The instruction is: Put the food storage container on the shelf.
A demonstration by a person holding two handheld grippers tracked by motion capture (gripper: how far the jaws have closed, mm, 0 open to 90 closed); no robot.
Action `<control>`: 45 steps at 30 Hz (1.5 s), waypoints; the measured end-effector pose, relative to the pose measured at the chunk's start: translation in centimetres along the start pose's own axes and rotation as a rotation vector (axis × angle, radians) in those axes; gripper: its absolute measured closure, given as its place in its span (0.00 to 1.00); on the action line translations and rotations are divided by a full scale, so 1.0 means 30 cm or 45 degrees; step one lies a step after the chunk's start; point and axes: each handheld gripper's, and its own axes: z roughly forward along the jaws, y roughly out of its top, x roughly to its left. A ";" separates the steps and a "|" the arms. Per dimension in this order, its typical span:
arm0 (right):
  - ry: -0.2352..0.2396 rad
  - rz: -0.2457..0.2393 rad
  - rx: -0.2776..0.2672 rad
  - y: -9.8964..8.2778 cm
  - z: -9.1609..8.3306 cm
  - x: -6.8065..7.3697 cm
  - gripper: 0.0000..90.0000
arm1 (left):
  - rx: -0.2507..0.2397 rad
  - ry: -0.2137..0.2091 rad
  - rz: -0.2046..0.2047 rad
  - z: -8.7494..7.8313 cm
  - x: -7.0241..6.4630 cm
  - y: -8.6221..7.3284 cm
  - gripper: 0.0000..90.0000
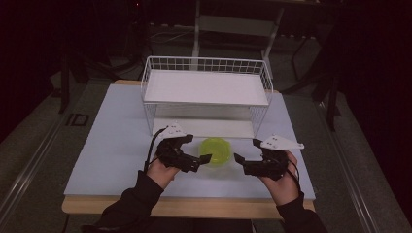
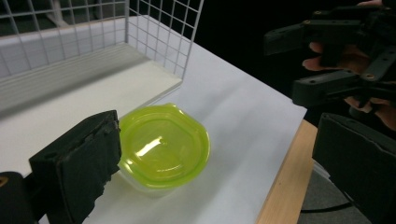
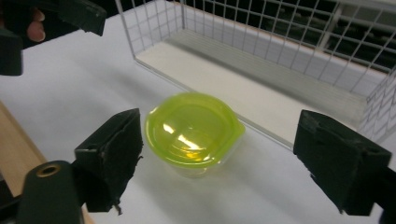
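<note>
In the high view, a small container with a yellow-green lid [image 1: 215, 151] sits on the white worktop [image 1: 116, 145], just in front of a white wire rack [image 1: 206, 87] with a flat white shelf. The left hand-held gripper [image 1: 206, 158] lies just to the container's left, one jaw tip at its rim, and the right hand-held gripper [image 1: 239, 158] sits just to its right, a little apart; each is held by a hand in a dark sleeve coming in from the bottom edge. In the left gripper view, the left hand-held gripper [image 2: 219, 154] stands wide open and holds nothing: one black jaw is right beside the lidded container [image 2: 162, 145], whether touching it cannot be told, and the other is well off toward the wooden worktop edge [image 2: 285, 182]. The other hand-held gripper [image 2: 322, 60] shows farther off. In the right gripper view, the right hand-held gripper [image 3: 219, 154] is also spread wide and empty, and the container [image 3: 192, 129] rests on the worktop between its jaws, nearer the left one, with the rack's lower board [image 3: 243, 79] just behind it.
</note>
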 end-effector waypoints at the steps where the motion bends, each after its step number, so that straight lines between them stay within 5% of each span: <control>1: 0.015 0.017 0.009 0.003 0.003 -0.005 0.28 | 0.005 0.011 -0.007 0.007 0.003 0.000 0.02; 15: -0.005 0.029 0.100 0.005 0.105 -0.027 0.38 | 0.140 0.135 -0.215 0.120 0.089 -0.058 0.33; 19: -0.024 0.014 0.123 -0.001 0.126 -0.030 0.38 | 0.176 0.165 -0.279 0.150 0.115 -0.084 0.35; 27: -0.025 0.031 0.147 -0.018 0.147 -0.037 0.45 | 0.209 0.149 -0.404 0.200 0.159 -0.127 0.42; 35: -0.030 0.061 0.191 -0.041 0.176 -0.042 0.48 | 0.227 0.137 -0.460 0.227 0.179 -0.137 0.53; 40: -0.012 0.132 0.216 -0.046 0.199 -0.056 0.51 | 0.223 0.125 -0.483 0.234 0.180 -0.143 0.61; 45: 0.017 0.341 0.252 -0.049 0.225 -0.086 0.58 | 0.218 0.152 -0.529 0.226 0.189 -0.152 0.70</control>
